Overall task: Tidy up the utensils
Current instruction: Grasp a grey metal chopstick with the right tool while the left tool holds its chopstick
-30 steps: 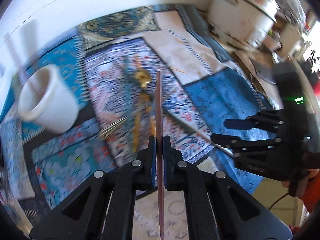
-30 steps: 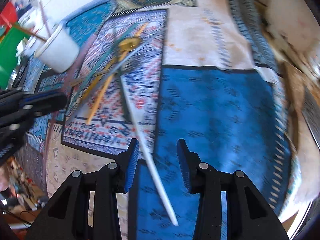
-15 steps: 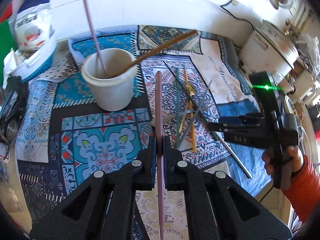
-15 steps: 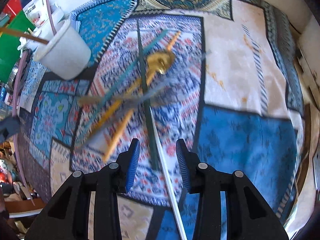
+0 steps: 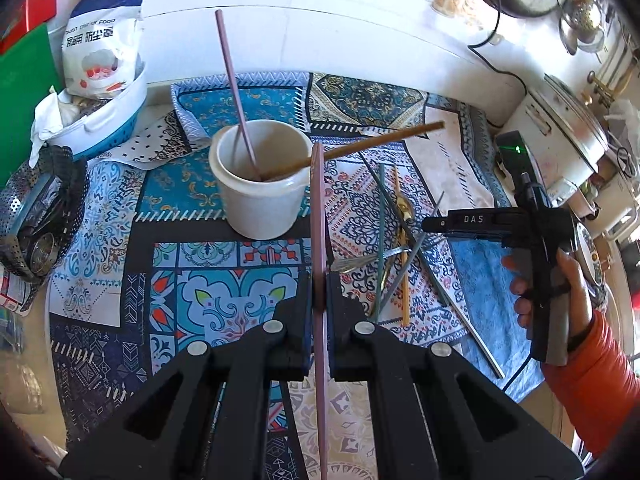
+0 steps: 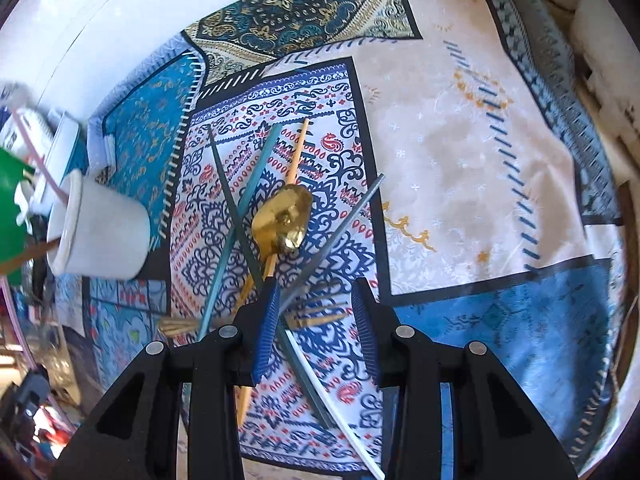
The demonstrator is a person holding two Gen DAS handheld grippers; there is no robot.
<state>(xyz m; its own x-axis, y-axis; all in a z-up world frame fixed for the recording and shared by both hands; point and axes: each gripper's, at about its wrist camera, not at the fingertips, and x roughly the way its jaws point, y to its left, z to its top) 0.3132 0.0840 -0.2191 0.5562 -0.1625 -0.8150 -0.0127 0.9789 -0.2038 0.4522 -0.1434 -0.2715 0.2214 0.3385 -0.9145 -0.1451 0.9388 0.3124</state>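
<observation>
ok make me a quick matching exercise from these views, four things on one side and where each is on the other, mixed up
Things:
1. pink chopstick
2. brown chopstick
3. gold spoon
4. right gripper

Places:
A. lying on the cloth among loose chopsticks
B. leaning out of the white cup
C. open over the utensil pile
D. clamped in the left gripper

Pairs: 1-D, 2-B, 3-A, 4-C

A patchwork-patterned cloth (image 5: 224,296) covers the counter. At its far left a white-and-blue basket (image 5: 108,120) holds a printed food bag (image 5: 100,40); a green board (image 5: 24,92) stands beside it. A perforated black metal steamer (image 5: 40,216) sits nearer. At right stands a white rice cooker (image 5: 560,128), its black cord (image 5: 492,40) trailing across the white wall.
</observation>
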